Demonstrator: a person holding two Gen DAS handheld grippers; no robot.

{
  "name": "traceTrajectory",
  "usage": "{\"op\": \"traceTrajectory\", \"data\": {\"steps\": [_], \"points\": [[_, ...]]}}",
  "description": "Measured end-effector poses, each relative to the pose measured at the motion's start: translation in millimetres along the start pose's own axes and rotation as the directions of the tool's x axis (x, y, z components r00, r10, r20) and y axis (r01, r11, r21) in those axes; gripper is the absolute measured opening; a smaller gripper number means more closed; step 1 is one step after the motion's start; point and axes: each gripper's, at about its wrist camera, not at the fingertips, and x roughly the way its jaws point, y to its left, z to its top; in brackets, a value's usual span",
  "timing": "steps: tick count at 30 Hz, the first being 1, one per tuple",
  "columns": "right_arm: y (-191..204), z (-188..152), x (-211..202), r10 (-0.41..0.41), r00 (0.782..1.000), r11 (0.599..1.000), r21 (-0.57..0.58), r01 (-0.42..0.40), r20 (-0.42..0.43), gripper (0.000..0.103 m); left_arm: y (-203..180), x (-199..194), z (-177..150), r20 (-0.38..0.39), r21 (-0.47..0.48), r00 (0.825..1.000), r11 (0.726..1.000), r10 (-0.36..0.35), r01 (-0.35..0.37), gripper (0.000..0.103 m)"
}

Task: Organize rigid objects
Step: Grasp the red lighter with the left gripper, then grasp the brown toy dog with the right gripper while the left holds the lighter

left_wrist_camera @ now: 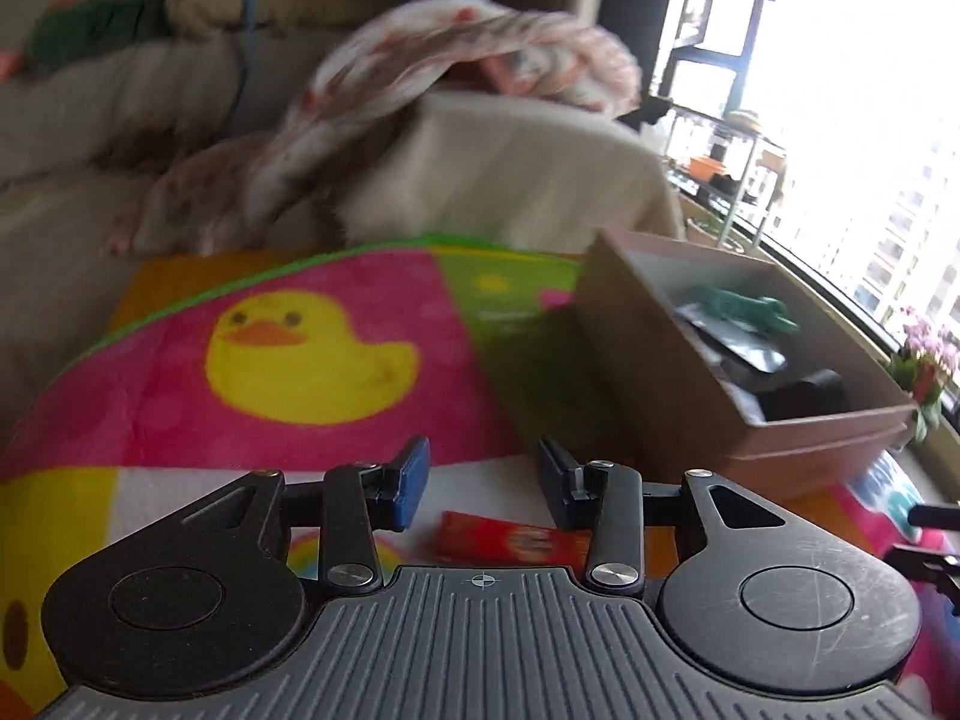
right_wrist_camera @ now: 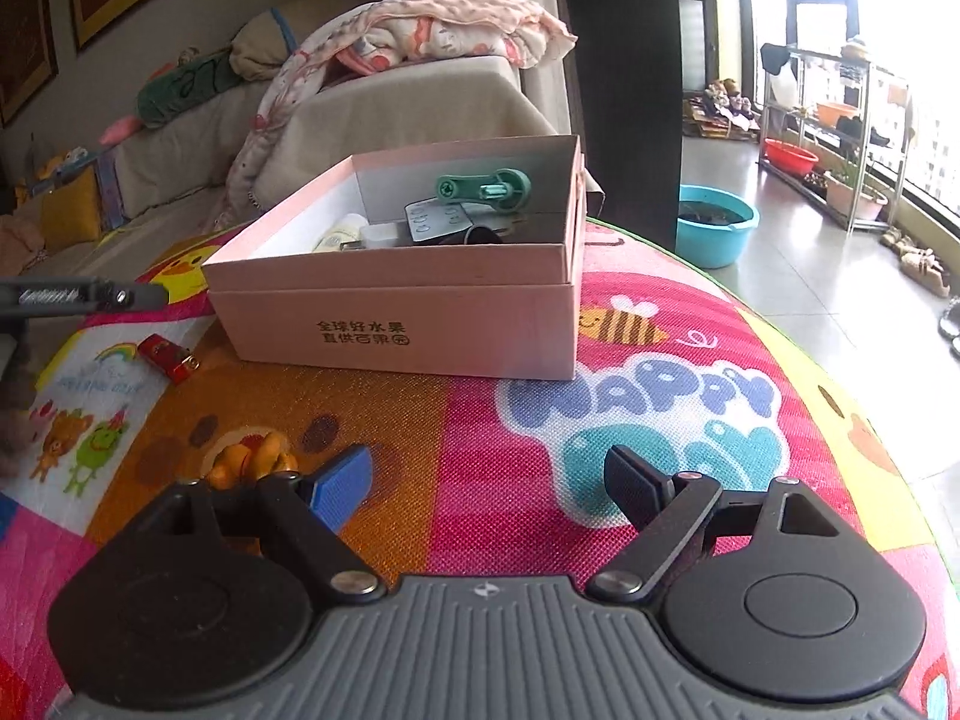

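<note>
A small red flat object (left_wrist_camera: 510,540) lies on the colourful play mat just below my left gripper (left_wrist_camera: 483,483), which is open and empty above it. In the right wrist view the same red object (right_wrist_camera: 168,355) lies left of a pink cardboard box (right_wrist_camera: 396,324). The box (left_wrist_camera: 660,384) holds a green plastic tool (right_wrist_camera: 483,187), a blister pack (right_wrist_camera: 438,219), a white bottle (right_wrist_camera: 342,235) and dark items. My right gripper (right_wrist_camera: 489,483) is open and empty, low over the mat in front of the box. Part of the left gripper (right_wrist_camera: 72,297) shows at the left edge.
The play mat (right_wrist_camera: 660,396) covers the floor. A beige sofa (right_wrist_camera: 390,114) with a pink blanket (right_wrist_camera: 456,30) stands behind the box. A blue basin (right_wrist_camera: 714,222) sits on the tiled floor to the right, with a metal rack (right_wrist_camera: 840,120) by the window.
</note>
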Motion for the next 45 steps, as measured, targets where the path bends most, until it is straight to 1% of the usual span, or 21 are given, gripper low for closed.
{"op": "traceTrajectory", "data": {"steps": [2,3,6,8,10,13,15,17,19,21,22,23,24,27,31,33,35,37,41,43,45], "points": [[1,0,0,-0.003,1.0,1.0,-0.001,0.003,0.0,0.085,20,9,-2,-0.052,-0.108,0.997,0.992,-0.065,0.059,0.043],[0,0,0,-0.004,1.0,1.0,0.0,0.004,-0.001,0.085,26,8,-5,-0.035,-0.147,0.995,0.985,-0.092,0.086,0.042],[0,0,2,-0.008,1.0,1.0,0.002,0.008,-0.005,0.086,27,-3,-13,-0.049,-0.165,0.985,0.974,-0.168,0.158,0.042],[1,2,3,-0.01,1.0,1.0,-0.002,0.009,-0.009,0.087,19,-11,-22,-0.07,-0.126,0.977,0.973,-0.203,0.193,0.042],[3,2,5,-0.013,1.0,1.0,-0.009,0.013,-0.013,0.088,3,-19,-33,-0.098,-0.057,0.968,0.972,-0.231,0.226,0.042],[6,2,7,-0.021,1.0,1.0,-0.02,0.021,-0.015,0.088,-22,-33,-50,-0.143,0.077,0.957,0.961,-0.254,0.266,0.044],[6,2,7,-0.023,1.0,0.999,-0.022,0.023,-0.016,0.088,-40,-40,-59,-0.161,0.184,0.957,0.945,-0.242,0.27,0.044],[6,2,8,-0.025,1.0,0.999,-0.024,0.024,-0.017,0.088,-55,-45,-65,-0.16,0.27,0.969,0.936,-0.186,0.224,0.045],[6,2,7,-0.026,1.0,0.999,-0.026,0.026,-0.017,0.088,-69,-47,-68,-0.135,0.345,0.987,0.929,-0.092,0.134,0.045],[6,2,7,-0.028,0.999,0.999,-0.028,0.027,-0.017,0.088,-80,-52,-67,-0.036,0.431,0.999,0.902,0.01,0.006,0.045],[7,2,7,-0.029,0.999,0.999,-0.028,0.028,-0.017,0.088,-83,-54,-63,0.016,0.459,0.999,0.888,0.029,-0.033,0.045],[7,2,7,-0.029,0.999,0.999,-0.029,0.028,-0.017,0.088,-85,-55,-59,0.038,0.459,0.999,0.887,0.024,-0.039,0.045],[7,2,7,-0.029,0.999,0.999,-0.029,0.028,-0.019,0.089,-84,-53,-52,0.036,0.441,0.999,0.897,0.005,-0.02,0.045],[7,2,8,-0.025,0.999,0.999,-0.03,0.024,-0.022,0.09,-78,-30,-37,-0.03,0.361,0.998,0.931,-0.051,0.058,0.045],[6,1,7,-0.023,1.0,0.999,-0.025,0.023,-0.014,0.09,-70,3,-35,-0.088,0.325,0.996,0.945,-0.013,0.041,0.046],[6,1,7,-0.021,1.0,1.0,-0.022,0.021,-0.012,0.09,-62,6,-34,-0.085,0.279,0.995,0.958,-0.044,0.066,0.043],[5,1,7,-0.022,1.0,1.0,-0.023,0.022,-0.012,0.09,-61,4,-35,-0.095,0.261,0.994,0.963,-0.046,0.07,0.037],[6,1,7,-0.022,1.0,0.999,-0.025,0.022,-0.015,0.091,-63,-1,-37,-0.111,0.245,0.993,0.967,-0.045,0.071,0.027],[5,1,8,-0.019,1.0,0.999,-0.03,0.018,-0.023,0.092,-80,-20,-52,-0.139,0.264,0.988,0.96,-0.062,0.098,0.026],[6,2,8,-0.017,1.0,0.999,-0.03,0.016,-0.024,0.093,-90,-30,-64,-0.149,0.255,0.985,0.959,-0.085,0.121,0.026],[6,2,8,-0.016,1.0,0.999,-0.031,0.015,-0.026,0.093,-96,-37,-73,-0.129,0.236,0.988,0.965,-0.084,0.113,0.027]]}}
